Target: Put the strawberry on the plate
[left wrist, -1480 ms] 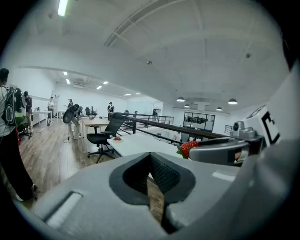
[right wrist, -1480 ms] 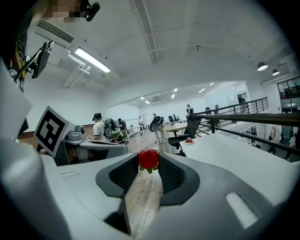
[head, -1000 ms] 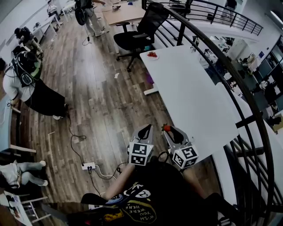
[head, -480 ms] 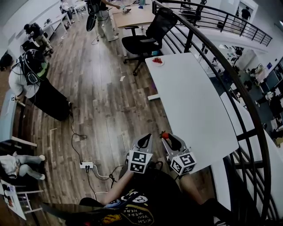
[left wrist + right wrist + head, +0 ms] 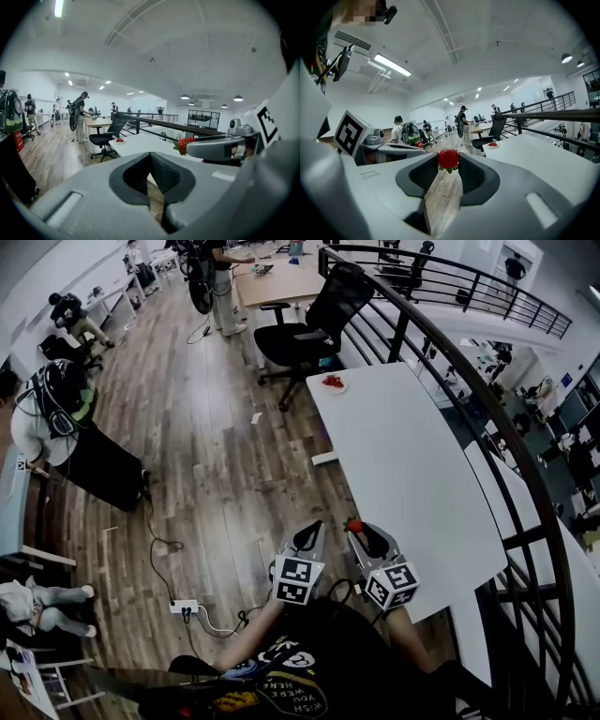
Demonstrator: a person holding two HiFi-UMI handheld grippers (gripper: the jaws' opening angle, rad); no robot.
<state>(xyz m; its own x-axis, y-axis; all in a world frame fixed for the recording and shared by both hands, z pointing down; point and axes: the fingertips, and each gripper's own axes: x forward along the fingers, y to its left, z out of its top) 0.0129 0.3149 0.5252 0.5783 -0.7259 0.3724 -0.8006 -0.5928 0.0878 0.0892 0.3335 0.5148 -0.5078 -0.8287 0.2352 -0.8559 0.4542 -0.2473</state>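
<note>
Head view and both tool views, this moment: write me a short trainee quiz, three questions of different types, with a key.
1. True or false: the left tool holds the strawberry.
2. Multiple choice: where on the white table does the plate sit? A) far end B) middle C) near end
3. Fill in: the strawberry is pinched at the jaw tips of the ____ tool.

Key: 1 false, its jaws are together on nothing; 2 A; 3 right tool.

The right gripper (image 5: 448,161) pinches a red strawberry (image 5: 448,157) between its jaw tips. To the right lies a white table (image 5: 539,161), with a small plate (image 5: 492,146) at its far end.
</note>
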